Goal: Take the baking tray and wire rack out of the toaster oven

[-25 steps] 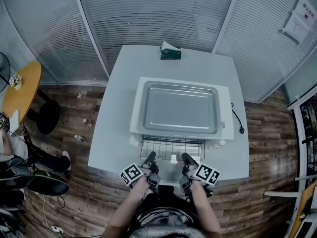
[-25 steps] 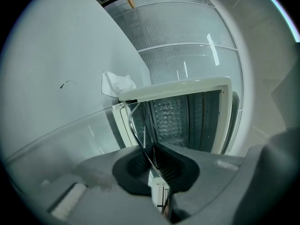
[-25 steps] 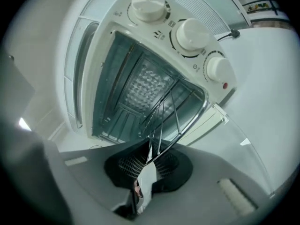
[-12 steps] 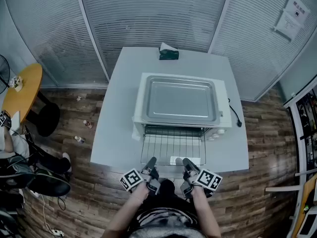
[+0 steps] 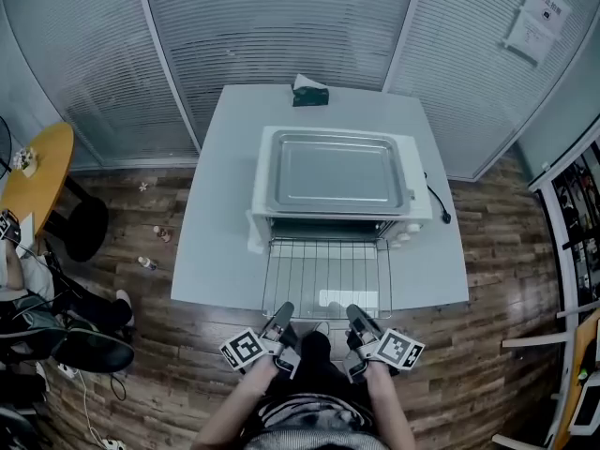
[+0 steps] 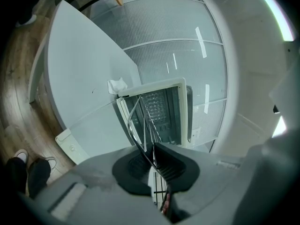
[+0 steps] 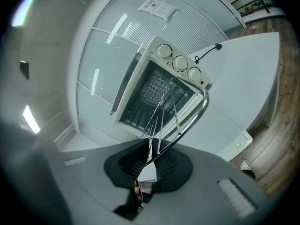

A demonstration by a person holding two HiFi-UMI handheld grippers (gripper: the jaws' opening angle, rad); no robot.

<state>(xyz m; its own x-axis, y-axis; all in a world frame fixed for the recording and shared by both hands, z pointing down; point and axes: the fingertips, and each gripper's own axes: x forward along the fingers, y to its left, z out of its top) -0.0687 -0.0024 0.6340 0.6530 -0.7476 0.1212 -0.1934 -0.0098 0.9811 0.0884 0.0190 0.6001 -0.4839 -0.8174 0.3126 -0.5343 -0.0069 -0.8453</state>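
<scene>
Now wire rack [image 5: 327, 279] further out of toaster oven [image 5: 422, 193].

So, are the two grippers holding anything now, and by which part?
Both hold the wire rack by its front edge, jaws shut on the wire: the left gripper on the left part, the right gripper on the right part.

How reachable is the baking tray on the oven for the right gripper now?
Probably not yet: the right gripper is shut on the wire rack, which lies between it and the baking tray.
</scene>
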